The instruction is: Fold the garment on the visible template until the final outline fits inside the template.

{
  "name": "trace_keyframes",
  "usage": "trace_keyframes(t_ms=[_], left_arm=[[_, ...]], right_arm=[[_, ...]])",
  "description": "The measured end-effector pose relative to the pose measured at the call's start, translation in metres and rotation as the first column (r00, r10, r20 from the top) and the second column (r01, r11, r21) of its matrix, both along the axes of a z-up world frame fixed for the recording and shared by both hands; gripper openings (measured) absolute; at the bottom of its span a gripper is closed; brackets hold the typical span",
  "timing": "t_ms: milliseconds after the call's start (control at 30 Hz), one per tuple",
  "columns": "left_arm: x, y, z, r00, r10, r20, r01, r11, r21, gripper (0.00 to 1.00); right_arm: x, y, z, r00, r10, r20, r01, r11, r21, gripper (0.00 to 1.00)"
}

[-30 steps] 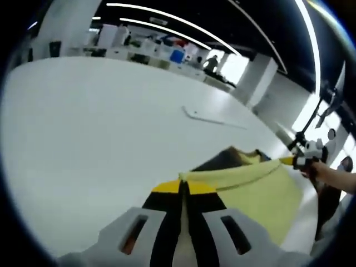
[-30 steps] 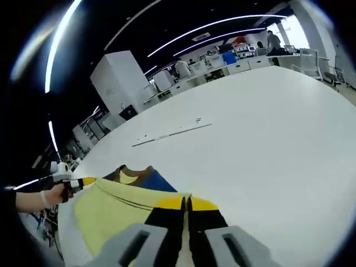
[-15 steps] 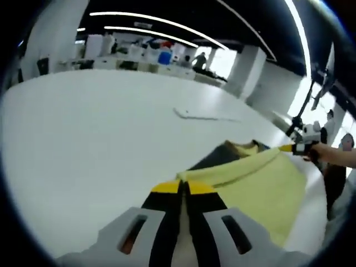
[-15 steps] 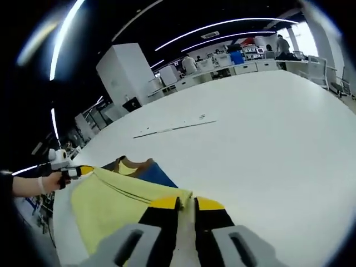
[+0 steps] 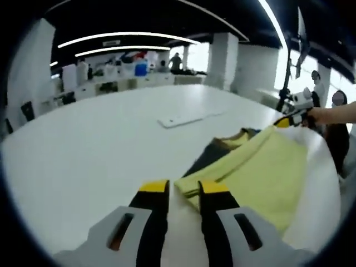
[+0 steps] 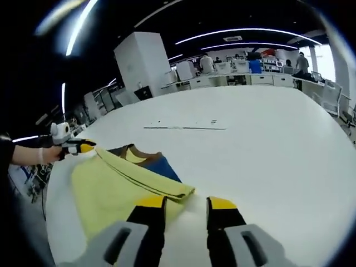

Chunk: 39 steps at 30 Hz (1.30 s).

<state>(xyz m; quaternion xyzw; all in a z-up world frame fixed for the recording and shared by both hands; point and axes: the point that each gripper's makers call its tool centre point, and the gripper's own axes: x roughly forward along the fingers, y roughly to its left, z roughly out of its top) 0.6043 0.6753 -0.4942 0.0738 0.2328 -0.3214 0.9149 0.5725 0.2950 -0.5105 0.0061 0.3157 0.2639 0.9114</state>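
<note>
A soft yellow garment (image 5: 261, 172) lay folded on the white table (image 5: 83, 150). Both the left gripper (image 5: 177, 192) and the right gripper (image 6: 186, 203) stood with jaws apart, its corners just ahead of them.

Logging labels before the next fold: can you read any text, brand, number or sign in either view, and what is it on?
No readable text.
Yellow garment: no print or label visible.
White strip on the table: no legible markings.
Background desks and boxes: too small and blurred to read.

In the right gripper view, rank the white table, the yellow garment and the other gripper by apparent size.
1. white table
2. yellow garment
3. left gripper, though it sits farthest from the camera, so its true size is unsure.
</note>
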Motion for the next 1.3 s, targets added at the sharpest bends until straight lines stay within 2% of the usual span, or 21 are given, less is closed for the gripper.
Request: trace_keyframes(t_ms=[133,267,367,433,467,500,533,600,667,733,800,833,867,933,1000,1067,1100,1133,1233,1300], left_arm=[[-0.008,-0.004,-0.004,0.995,-0.098,0.020,0.095,0.989,0.109,0.25],[-0.009,-0.004,-0.006,0.984,-0.173,0.035,0.163,0.968,0.191,0.25],[-0.009,-0.007,-0.007,0.976,-0.212,0.044,0.196,0.951,0.239,0.25],[-0.007,-0.005,-0.008,0.968,-0.246,0.055,0.221,0.933,0.286,0.24],[-0.008,-0.009,-0.008,0.960,-0.274,0.055,0.245,0.920,0.307,0.24],[-0.008,-0.010,-0.009,0.955,-0.293,0.055,0.260,0.909,0.326,0.24],[-0.007,-0.007,-0.012,0.944,-0.326,0.050,0.288,0.889,0.355,0.25],[-0.006,-0.009,-0.014,0.934,-0.355,0.045,0.311,0.866,0.392,0.25],[-0.005,-0.009,-0.017,0.920,-0.389,0.043,0.338,0.844,0.416,0.25],[-0.004,-0.011,-0.020,0.902,-0.429,0.038,0.366,0.810,0.458,0.25],[-0.003,-0.014,-0.024,0.889,-0.458,0.027,0.389,0.782,0.487,0.24],[0.000,-0.013,-0.025,0.883,-0.469,0.026,0.392,0.768,0.507,0.24],[0.003,-0.012,-0.026,0.884,-0.466,0.028,0.386,0.763,0.519,0.24],[0.004,-0.016,-0.022,0.875,-0.483,0.037,0.393,0.751,0.531,0.22],[0.006,-0.015,-0.022,0.859,-0.511,0.037,0.396,0.709,0.583,0.20],[0.004,-0.016,-0.025,0.856,-0.516,0.035,0.407,0.715,0.568,0.17],[0.005,-0.016,-0.026,0.856,-0.517,0.029,0.410,0.712,0.570,0.16],[0.005,-0.016,-0.026,0.849,-0.527,0.033,0.411,0.697,0.587,0.14],[0.008,-0.014,-0.026,0.852,-0.523,0.031,0.408,0.699,0.587,0.04],[0.010,-0.015,-0.021,0.865,-0.500,0.041,0.394,0.727,0.562,0.00]], right_arm=[[-0.003,0.003,0.000,0.994,0.106,0.018,-0.104,0.990,-0.095,0.31],[-0.003,0.005,-0.006,0.972,0.234,0.027,-0.220,0.943,-0.251,0.30],[0.002,0.010,-0.005,0.964,0.264,0.038,-0.241,0.921,-0.306,0.28],[0.008,0.004,-0.003,0.952,0.301,0.052,-0.262,0.894,-0.364,0.25],[0.008,0.009,-0.002,0.937,0.345,0.059,-0.296,0.872,-0.391,0.25],[0.007,0.012,-0.002,0.929,0.365,0.057,-0.313,0.860,-0.403,0.25],[0.007,0.012,-0.003,0.918,0.394,0.043,-0.341,0.841,-0.421,0.25],[0.008,0.011,-0.006,0.906,0.422,0.027,-0.366,0.815,-0.449,0.25],[0.008,0.015,-0.007,0.899,0.437,0.021,-0.379,0.803,-0.461,0.25],[0.008,0.017,-0.011,0.890,0.456,0.011,-0.399,0.790,-0.465,0.25],[0.006,0.020,-0.015,0.877,0.481,-0.004,-0.421,0.763,-0.490,0.25],[0.006,0.020,-0.016,0.876,0.482,-0.003,-0.421,0.762,-0.492,0.25],[0.007,0.021,-0.017,0.875,0.484,-0.003,-0.423,0.761,-0.492,0.25],[0.007,0.021,-0.017,0.871,0.491,-0.002,-0.427,0.756,-0.495,0.24],[0.008,0.021,-0.017,0.867,0.499,-0.002,-0.432,0.747,-0.506,0.23],[0.007,0.022,-0.017,0.864,0.503,-0.003,-0.435,0.745,-0.506,0.21],[0.007,0.022,-0.017,0.863,0.505,0.000,-0.436,0.744,-0.506,0.20],[0.007,0.022,-0.017,0.860,0.510,0.001,-0.439,0.741,-0.508,0.19],[0.009,0.019,-0.017,0.857,0.516,0.002,-0.441,0.735,-0.515,0.12],[0.009,0.019,-0.017,0.856,0.517,0.005,-0.442,0.735,-0.514,0.01]])
